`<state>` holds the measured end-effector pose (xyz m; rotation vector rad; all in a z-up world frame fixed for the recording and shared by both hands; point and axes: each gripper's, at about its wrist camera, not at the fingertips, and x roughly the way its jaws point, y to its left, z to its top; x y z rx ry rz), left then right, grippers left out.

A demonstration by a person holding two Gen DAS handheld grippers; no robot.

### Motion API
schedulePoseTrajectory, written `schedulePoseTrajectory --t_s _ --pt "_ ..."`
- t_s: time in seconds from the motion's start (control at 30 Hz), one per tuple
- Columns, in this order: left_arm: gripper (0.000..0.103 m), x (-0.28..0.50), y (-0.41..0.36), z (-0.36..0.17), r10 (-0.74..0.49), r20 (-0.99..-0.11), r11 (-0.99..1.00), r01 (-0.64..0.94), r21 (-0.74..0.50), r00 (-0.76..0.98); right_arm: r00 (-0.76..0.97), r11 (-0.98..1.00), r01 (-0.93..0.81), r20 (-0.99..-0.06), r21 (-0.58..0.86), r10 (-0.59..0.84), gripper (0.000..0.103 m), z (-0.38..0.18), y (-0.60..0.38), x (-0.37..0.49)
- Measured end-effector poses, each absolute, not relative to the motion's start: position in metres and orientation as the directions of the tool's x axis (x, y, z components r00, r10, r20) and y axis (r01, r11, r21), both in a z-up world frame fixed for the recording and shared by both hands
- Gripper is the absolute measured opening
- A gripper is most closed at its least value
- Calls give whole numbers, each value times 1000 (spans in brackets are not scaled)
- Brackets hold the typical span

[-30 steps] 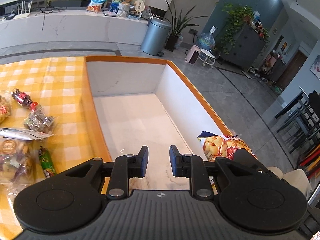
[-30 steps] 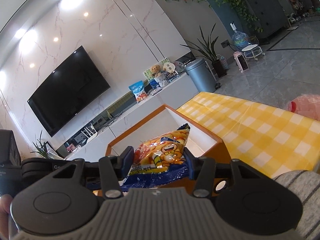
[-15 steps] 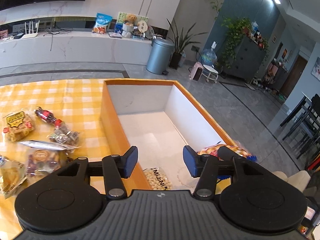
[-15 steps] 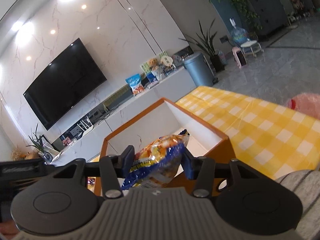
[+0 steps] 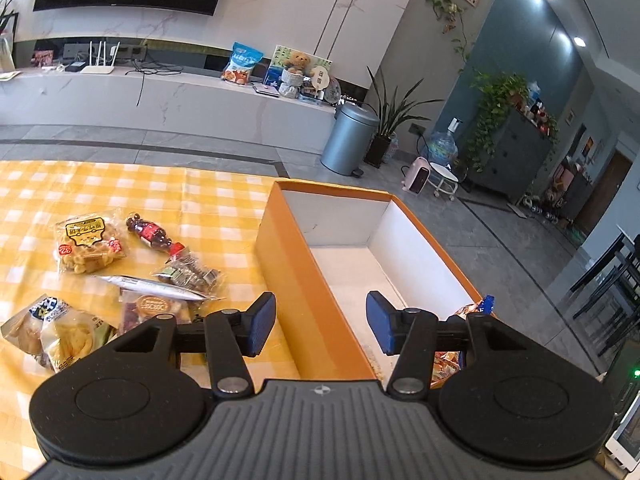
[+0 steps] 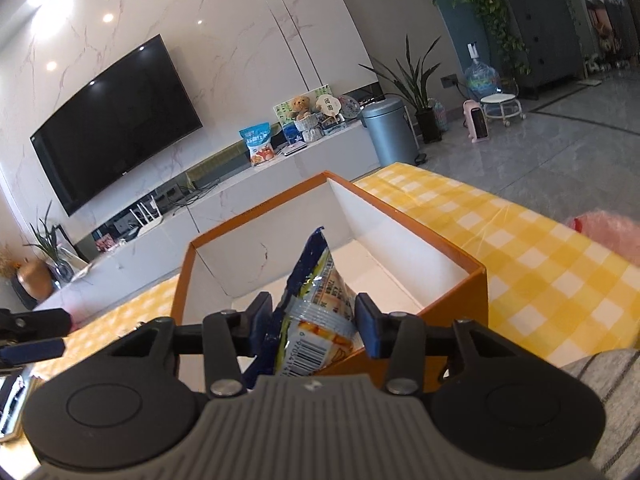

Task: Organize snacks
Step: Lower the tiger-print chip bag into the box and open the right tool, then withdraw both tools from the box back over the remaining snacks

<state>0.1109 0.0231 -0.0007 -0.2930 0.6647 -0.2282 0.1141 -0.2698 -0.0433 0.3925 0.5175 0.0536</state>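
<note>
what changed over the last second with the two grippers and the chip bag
The left gripper opened empty and drew back from over the orange box toward the loose snacks. In the right gripper, jaws closing, the chip bag turned from flat to upright. The bag stays gripped over the box; the loose snacks lie unmoved.

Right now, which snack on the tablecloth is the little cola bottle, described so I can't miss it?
Start at the orange box on the yellow checked tablecloth. The snack pile lies to its left in the left wrist view. At the pile's far edge lies the small cola bottle: dark, red-labelled, red-capped, the only bottle among bags.
</note>
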Motion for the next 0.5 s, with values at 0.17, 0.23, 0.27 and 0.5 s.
schedulePoseTrajectory --t_s 0.17,0.23,0.27,0.5 --pt "60 108 28 -2 -304 -562 930 112 -350 769 873 954 57 -478 295 95 44 -43 -261 116" --pt "64 106 28 -1 -306 -558 929 113 -353 771 876 955 58 -473 291 91 45 -43 -260 114" --pt "66 105 28 0 -302 -556 931 115 -346 774 878 952 57 -469 301 96 45 -44 -262 113" --pt "72 89 11 13 -207 -563 973 109 -201 800 913 940 17 -388 342 125 100 -39 -265 102"
